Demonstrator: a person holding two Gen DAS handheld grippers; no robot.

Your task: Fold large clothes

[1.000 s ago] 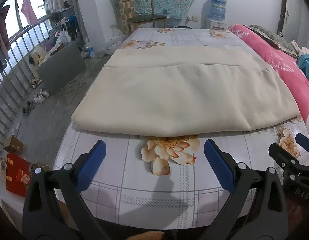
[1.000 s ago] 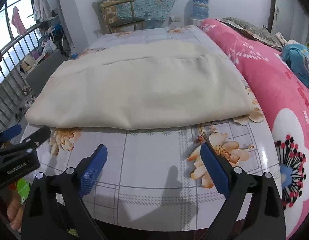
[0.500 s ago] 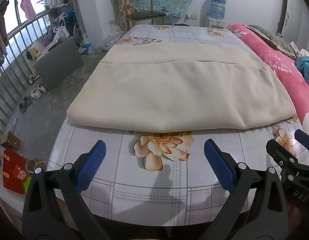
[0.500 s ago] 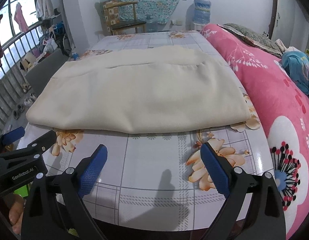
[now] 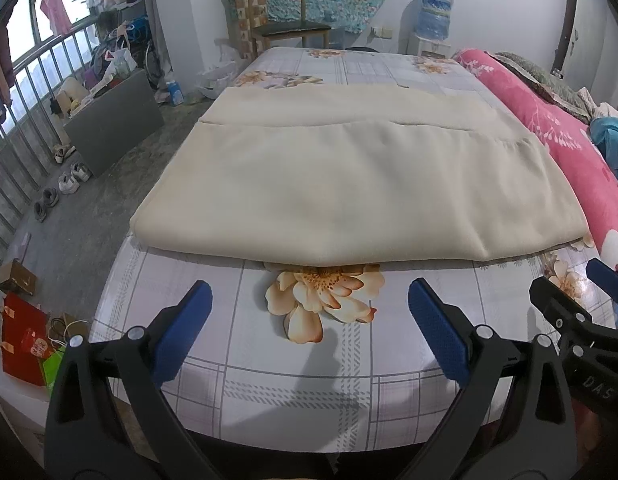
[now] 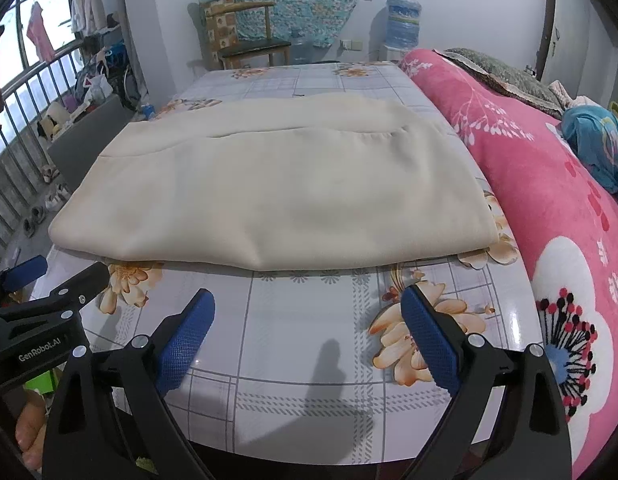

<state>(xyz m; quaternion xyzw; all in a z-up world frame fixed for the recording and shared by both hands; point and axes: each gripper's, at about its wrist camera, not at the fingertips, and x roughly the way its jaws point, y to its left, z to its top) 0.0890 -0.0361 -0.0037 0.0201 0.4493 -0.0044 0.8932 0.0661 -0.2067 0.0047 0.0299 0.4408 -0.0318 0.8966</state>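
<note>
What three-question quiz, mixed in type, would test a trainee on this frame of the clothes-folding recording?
1. True or false: the left gripper is clamped on the cream garment.
2. Multiple choice: what lies along the right side of the table? A) a pink floral blanket B) a green suitcase C) a stack of plates
3. Short answer: what printed motif shows on the tablecloth between the fingers of the left gripper?

Key
1. False: both the left gripper and the right gripper are open, short of the garment's near edge.
2. A, the pink floral blanket.
3. An orange flower, partly under the garment's edge.
</note>
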